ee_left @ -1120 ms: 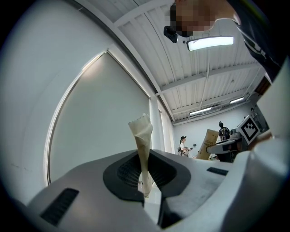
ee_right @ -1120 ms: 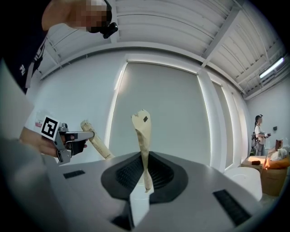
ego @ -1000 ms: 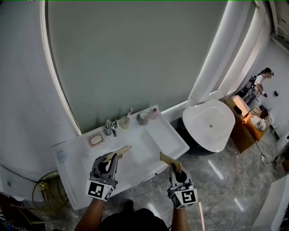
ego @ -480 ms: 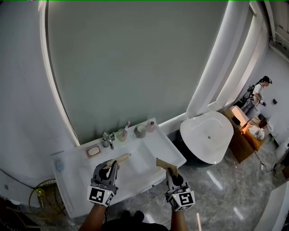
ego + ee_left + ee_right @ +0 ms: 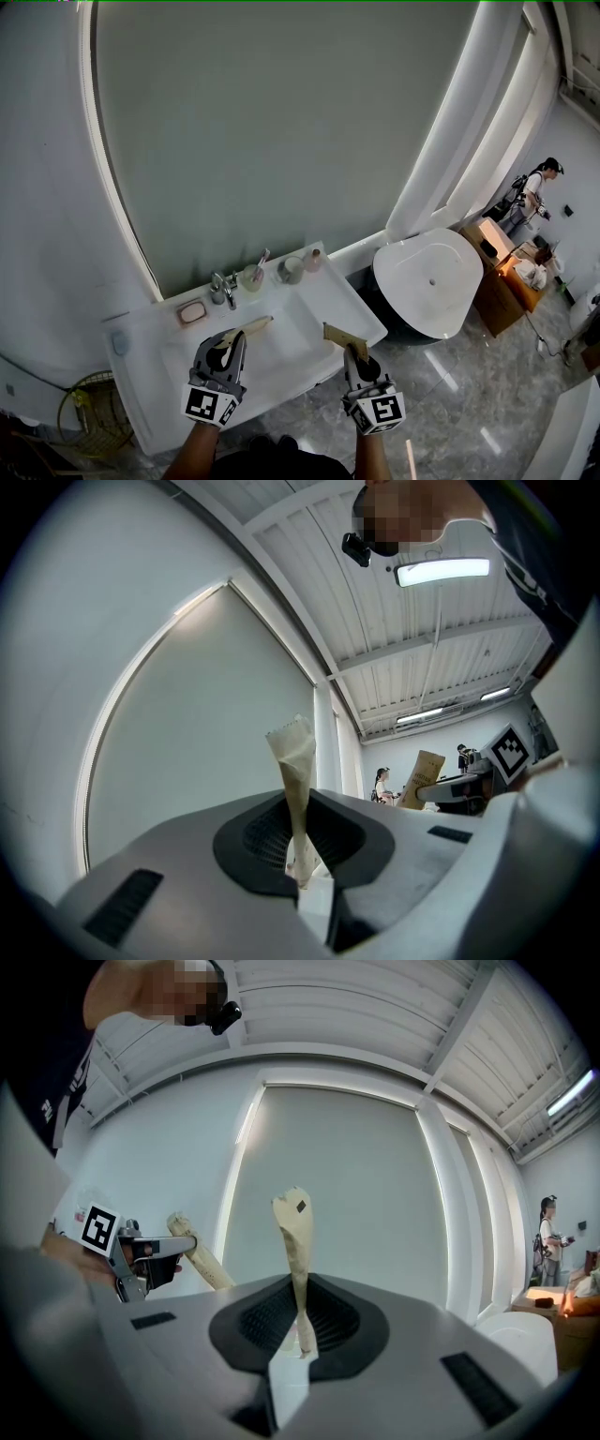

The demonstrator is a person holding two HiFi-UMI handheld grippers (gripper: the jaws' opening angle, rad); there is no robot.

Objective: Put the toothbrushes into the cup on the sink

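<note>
Paper-wrapped toothbrush clamped in my left gripper, second toothbrush clamped in my right gripper, lower centre, over the sink. Cup (seemingly one brush inside already) stands above them, centre-left; neither held brush is delivered yet.

Left hand-held gripper, right hand-held gripper, side by side (jaws clamped)
</note>
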